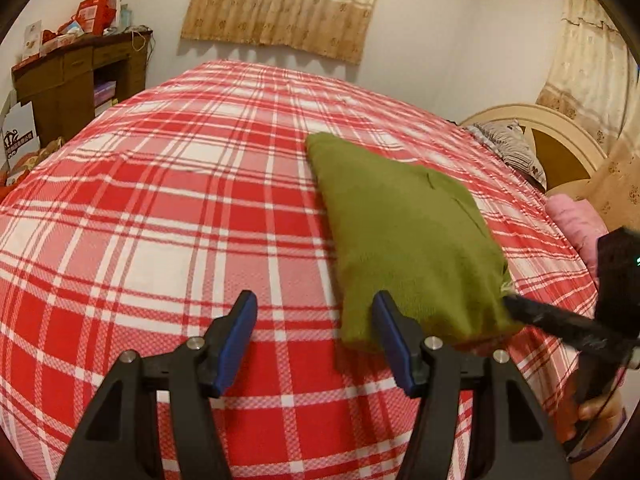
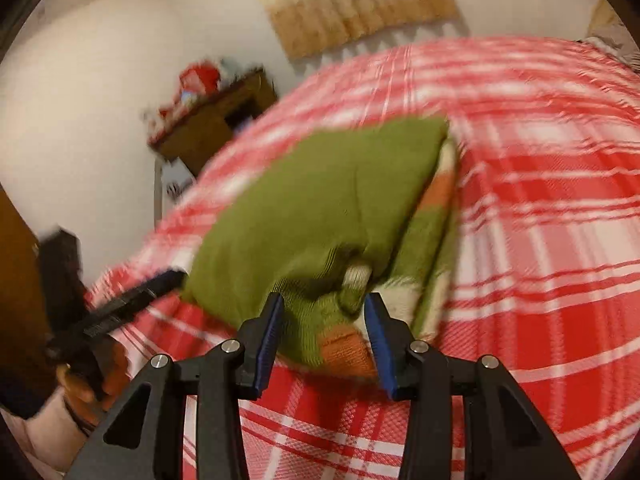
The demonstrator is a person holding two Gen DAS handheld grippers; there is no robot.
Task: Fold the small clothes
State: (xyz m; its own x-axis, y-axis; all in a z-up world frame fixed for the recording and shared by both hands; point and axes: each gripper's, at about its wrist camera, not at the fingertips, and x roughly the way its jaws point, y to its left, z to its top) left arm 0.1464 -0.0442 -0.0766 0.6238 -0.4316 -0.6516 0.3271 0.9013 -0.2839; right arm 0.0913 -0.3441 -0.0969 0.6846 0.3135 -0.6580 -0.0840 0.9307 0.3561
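In the left wrist view, the left gripper point(image 1: 316, 308) stands at the bottom centre with its blue pads wide apart over the red plaid bedspread point(image 1: 160, 220); nothing lies between them. The folded green garment point(image 1: 400, 232) lies right of centre, its near corner just behind the right-hand pad. The right gripper point(image 1: 516, 308) enters from the right edge, blurred, its tip at the garment's near right corner; whether it touches cannot be told. A hand point(image 1: 596, 412) below it is cut off by the frame.

The right wrist view is smeared by motion. The right gripper point(image 2: 324, 308) sits at bottom centre, pads parted, with the garment's point(image 2: 320, 200) striped orange-and-cream edge between them, not pressed. The left gripper point(image 2: 160, 284) reaches in from the lower left, blurred.
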